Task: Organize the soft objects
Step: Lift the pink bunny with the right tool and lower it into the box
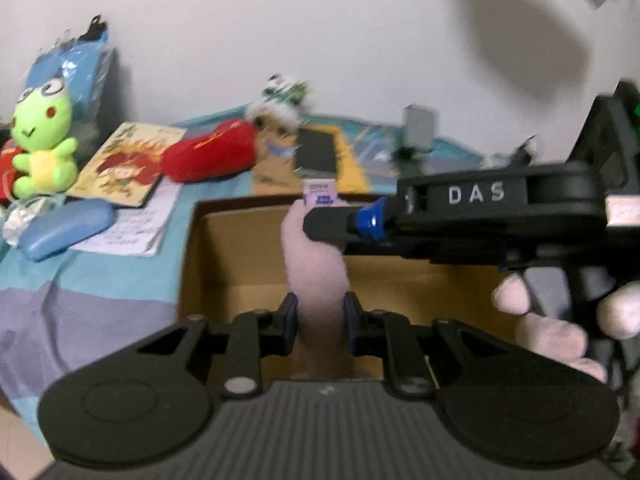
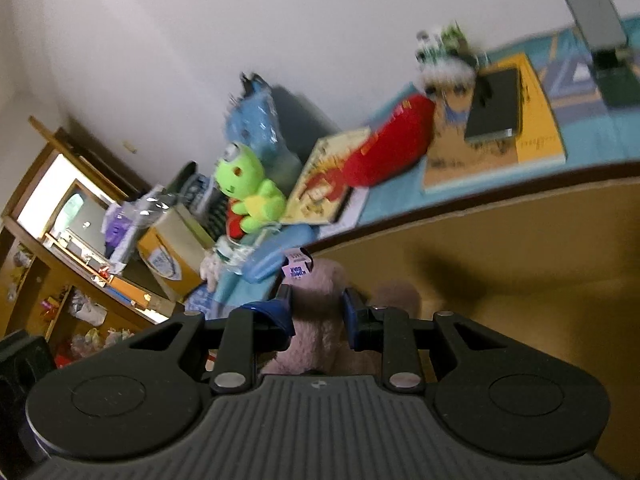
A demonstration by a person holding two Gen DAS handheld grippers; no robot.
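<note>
A pale pink plush toy (image 1: 316,268) with a purple tag (image 1: 319,194) is held over an open cardboard box (image 1: 240,264). My left gripper (image 1: 320,320) is shut on its lower part. My right gripper (image 2: 316,312) is shut on the same pink plush (image 2: 320,320); in the left wrist view its fingers (image 1: 328,228) come in from the right and clamp the plush higher up. A green frog plush (image 1: 40,140), a red plush (image 1: 212,152) and a small white-and-green plush (image 1: 280,104) lie on the bed behind the box.
A picture book (image 1: 124,164), a blue case (image 1: 68,228), papers (image 1: 132,232), a dark notebook on a yellow book (image 1: 316,152) and a phone on a stand (image 1: 418,128) lie on the blue bedspread. A wooden shelf (image 2: 60,240) stands to the left in the right wrist view.
</note>
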